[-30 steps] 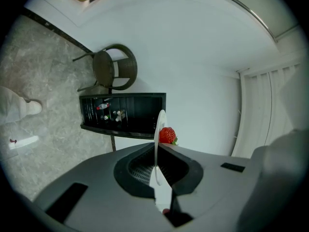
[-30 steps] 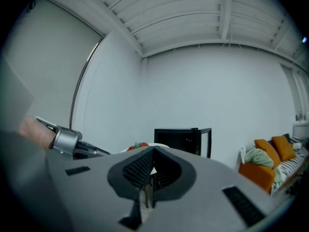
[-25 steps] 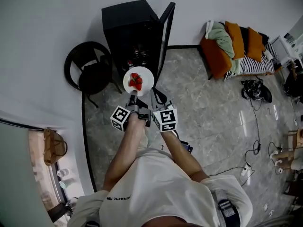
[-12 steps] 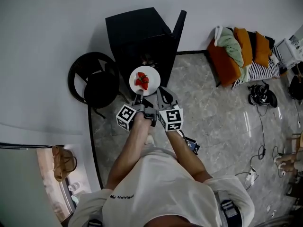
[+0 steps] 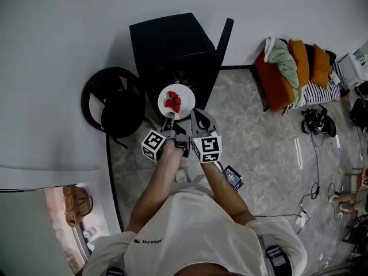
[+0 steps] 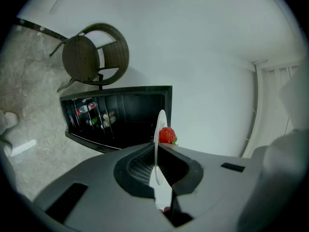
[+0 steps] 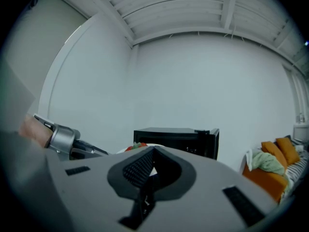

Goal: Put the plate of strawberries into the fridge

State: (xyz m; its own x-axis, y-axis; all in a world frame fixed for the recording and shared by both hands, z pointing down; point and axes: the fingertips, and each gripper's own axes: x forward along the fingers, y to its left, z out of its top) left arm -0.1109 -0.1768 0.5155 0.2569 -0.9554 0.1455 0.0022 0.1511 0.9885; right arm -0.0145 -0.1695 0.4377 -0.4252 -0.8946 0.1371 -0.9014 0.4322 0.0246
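A white plate [image 5: 183, 108] with red strawberries [image 5: 173, 101] hangs in front of the open black fridge [image 5: 170, 41]. My left gripper [image 5: 168, 118] is shut on the plate's near rim. In the left gripper view the plate [image 6: 158, 138] stands edge-on between the jaws, with a strawberry [image 6: 167, 135] beside it and the fridge's [image 6: 120, 114] shelves behind. My right gripper [image 5: 197, 119] is beside the plate's right rim, its jaws together with nothing seen between them. The right gripper view shows the plate [image 7: 143, 146] just past the left jaw and the fridge [image 7: 176, 140] ahead.
The fridge door [image 5: 223, 38] stands open to the right. Bottles [image 6: 89, 111] lie on the fridge shelves. A dark wicker chair [image 5: 112, 103] stands left of the fridge. An orange couch [image 5: 290, 71] with cushions is at the right, and cables [image 5: 313, 171] lie on the marble floor.
The fridge and chair have slid down and right in the head view. The plate, held the same way, has come closer to the fridge opening.
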